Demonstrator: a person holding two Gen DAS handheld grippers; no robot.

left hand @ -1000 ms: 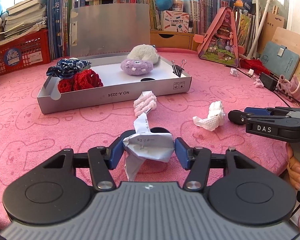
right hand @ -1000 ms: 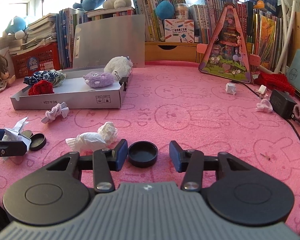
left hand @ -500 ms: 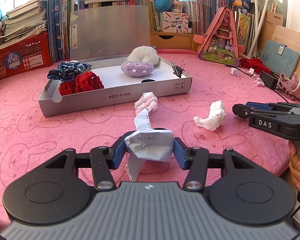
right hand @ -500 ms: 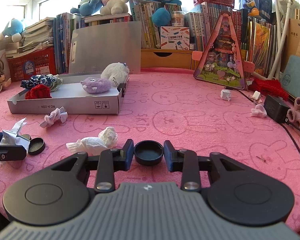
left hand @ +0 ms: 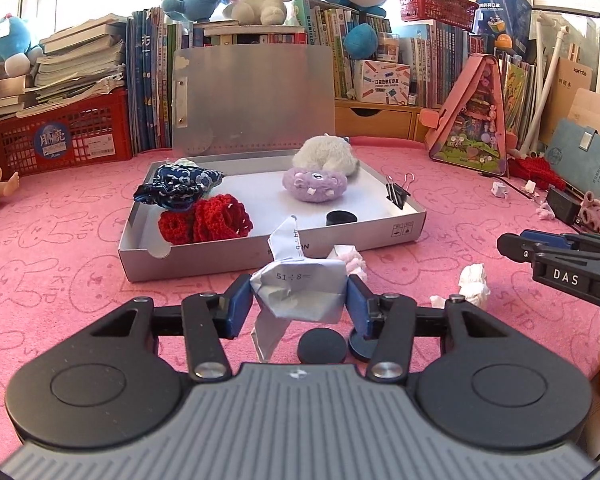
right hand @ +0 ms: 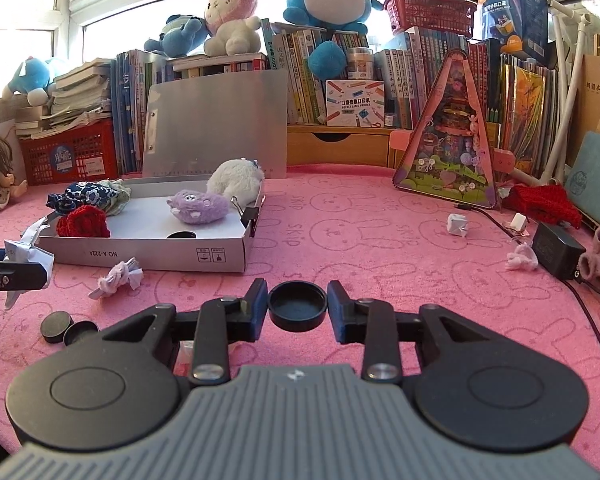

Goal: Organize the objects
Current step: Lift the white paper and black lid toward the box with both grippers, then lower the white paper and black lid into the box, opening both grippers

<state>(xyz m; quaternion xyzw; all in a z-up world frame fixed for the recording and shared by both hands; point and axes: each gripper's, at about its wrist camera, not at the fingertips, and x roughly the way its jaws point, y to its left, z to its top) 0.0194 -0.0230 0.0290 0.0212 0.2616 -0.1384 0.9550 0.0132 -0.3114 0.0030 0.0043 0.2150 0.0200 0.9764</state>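
Pink cloth covers the bench (left hand: 60, 248), where the open grey box (left hand: 260, 248) already holds plush and crochet pieces. Since a second ago the left tool (left hand: 299, 300) has closed on the crumpled paper (left hand: 300, 292) and lifted it clear, and the right tool (right hand: 297, 307) has clamped the black cap (right hand: 297, 305). Both loads look ready for the box. A tissue wad (left hand: 474, 284), a pink scrap (right hand: 118, 278) and two loose caps (right hand: 66, 330) lie before its near wall.
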